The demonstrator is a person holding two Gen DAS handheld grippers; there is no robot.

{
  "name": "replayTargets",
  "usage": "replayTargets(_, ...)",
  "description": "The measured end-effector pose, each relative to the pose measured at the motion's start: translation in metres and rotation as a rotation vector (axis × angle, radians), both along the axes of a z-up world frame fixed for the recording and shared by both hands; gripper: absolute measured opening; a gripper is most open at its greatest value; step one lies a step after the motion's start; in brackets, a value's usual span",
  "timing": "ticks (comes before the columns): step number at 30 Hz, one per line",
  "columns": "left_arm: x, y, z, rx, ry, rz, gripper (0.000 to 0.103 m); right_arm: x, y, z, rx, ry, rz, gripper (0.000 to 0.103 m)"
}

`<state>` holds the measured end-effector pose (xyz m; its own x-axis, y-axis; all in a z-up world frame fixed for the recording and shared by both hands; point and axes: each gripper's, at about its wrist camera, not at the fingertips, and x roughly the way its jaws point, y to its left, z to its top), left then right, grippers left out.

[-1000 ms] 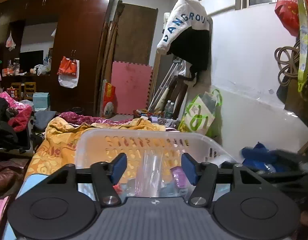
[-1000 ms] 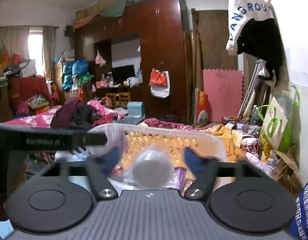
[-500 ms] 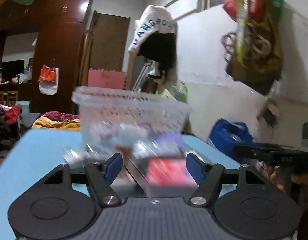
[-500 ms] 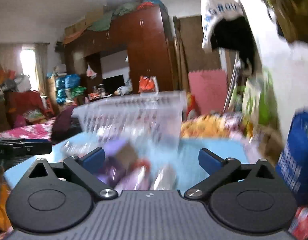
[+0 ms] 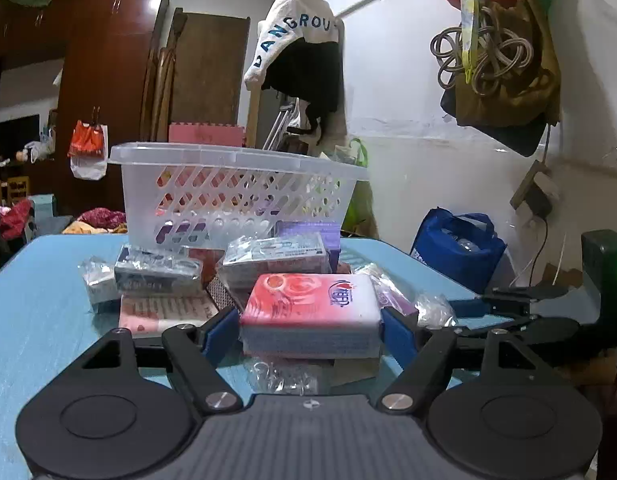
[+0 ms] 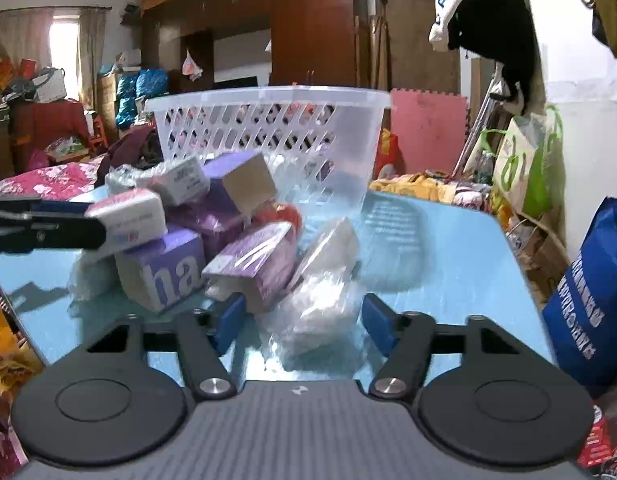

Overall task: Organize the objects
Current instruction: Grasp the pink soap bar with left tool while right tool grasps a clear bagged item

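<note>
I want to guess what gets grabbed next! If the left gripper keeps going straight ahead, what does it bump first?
Probably the pink and white packet, which already sits between the opening left gripper jaws.

Blue table — basket and wrapped packets on it.

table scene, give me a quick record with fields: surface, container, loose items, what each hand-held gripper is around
surface: blue table
container: clear plastic basket, at the back of the table
loose items: pile of wrapped packs and purple boxes in front of the basket
left hand-held gripper: jaws opening, pink pack between them
right hand-held gripper: jaws closing, clear plastic bag between them, pads not visibly pressing
</note>
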<state>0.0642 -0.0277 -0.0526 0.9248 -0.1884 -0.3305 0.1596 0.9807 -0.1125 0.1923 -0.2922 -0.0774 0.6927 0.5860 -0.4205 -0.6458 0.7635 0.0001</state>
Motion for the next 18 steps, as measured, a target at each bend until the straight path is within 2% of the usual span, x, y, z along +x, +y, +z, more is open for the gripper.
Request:
replayTargets(2,0.002,-0.003,0.001,0.009,-0.004,-0.001,0.08,-0.006,-0.005,0.001,0.007,-0.017,-0.004,0.051)
replayTargets(4,0.003,-0.005,0.001,0.015,-0.006,0.008,0.08,-0.009,-0.007,0.003,0.017,-0.018,0.002,0.047)
replayTargets(12,0.009,-0.009,-0.005,0.015,0.017,0.01,0.08,-0.014,-0.015,0.005,0.039,-0.026,-0.001,0.046)
replayTargets(18,0.002,-0.008,-0.005,-0.001,-0.029,0.004,0.077,-0.014,-0.018,0.009,0.057,-0.032,-0.004,0.046)
